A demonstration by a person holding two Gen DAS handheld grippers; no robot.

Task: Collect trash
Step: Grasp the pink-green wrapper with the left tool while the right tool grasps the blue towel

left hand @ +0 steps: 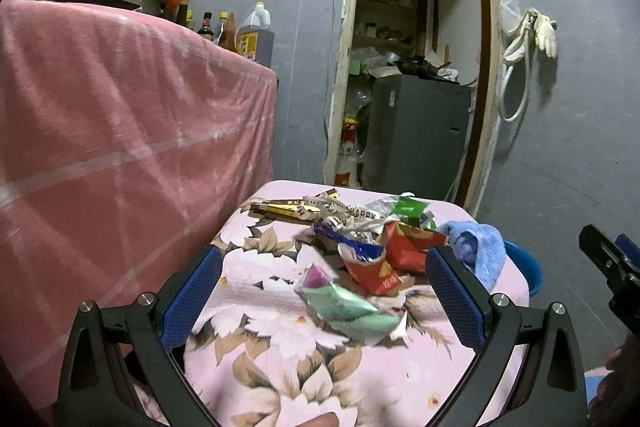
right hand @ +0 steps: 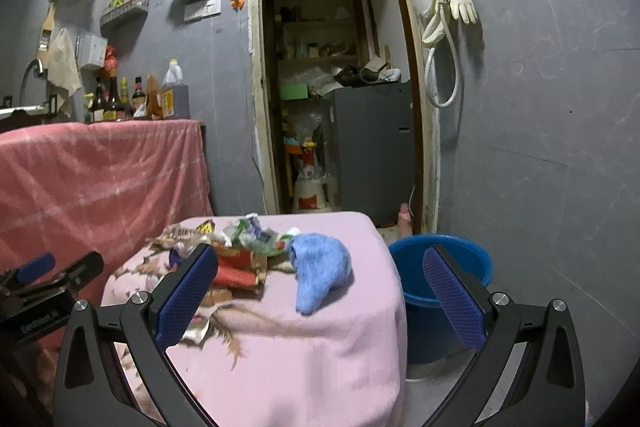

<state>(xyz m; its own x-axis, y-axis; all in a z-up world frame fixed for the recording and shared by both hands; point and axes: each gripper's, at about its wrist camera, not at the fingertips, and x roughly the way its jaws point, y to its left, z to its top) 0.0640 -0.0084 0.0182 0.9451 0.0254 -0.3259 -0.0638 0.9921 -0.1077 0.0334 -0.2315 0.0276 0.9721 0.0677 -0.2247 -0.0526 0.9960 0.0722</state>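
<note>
A pile of snack wrappers [left hand: 360, 227] lies on a small table with a pink floral cloth [left hand: 320, 367]. A green and purple wrapper [left hand: 344, 303] lies nearest, between the pads of my left gripper [left hand: 324, 303], which is open and empty above the table's near half. Red wrappers [left hand: 404, 247] sit behind it. My right gripper [right hand: 320, 291] is open and empty, above the table's right side, with the pile [right hand: 240, 251] by its left pad. A blue bucket [right hand: 440, 267] stands on the floor right of the table.
A blue cloth [right hand: 320, 267] lies on the table beside the pile; it also shows in the left wrist view [left hand: 476, 247]. A counter draped in pink cloth [left hand: 120, 147] stands to the left, bottles [left hand: 248, 35] on top. An open doorway [right hand: 336, 87] with a grey cabinet is behind.
</note>
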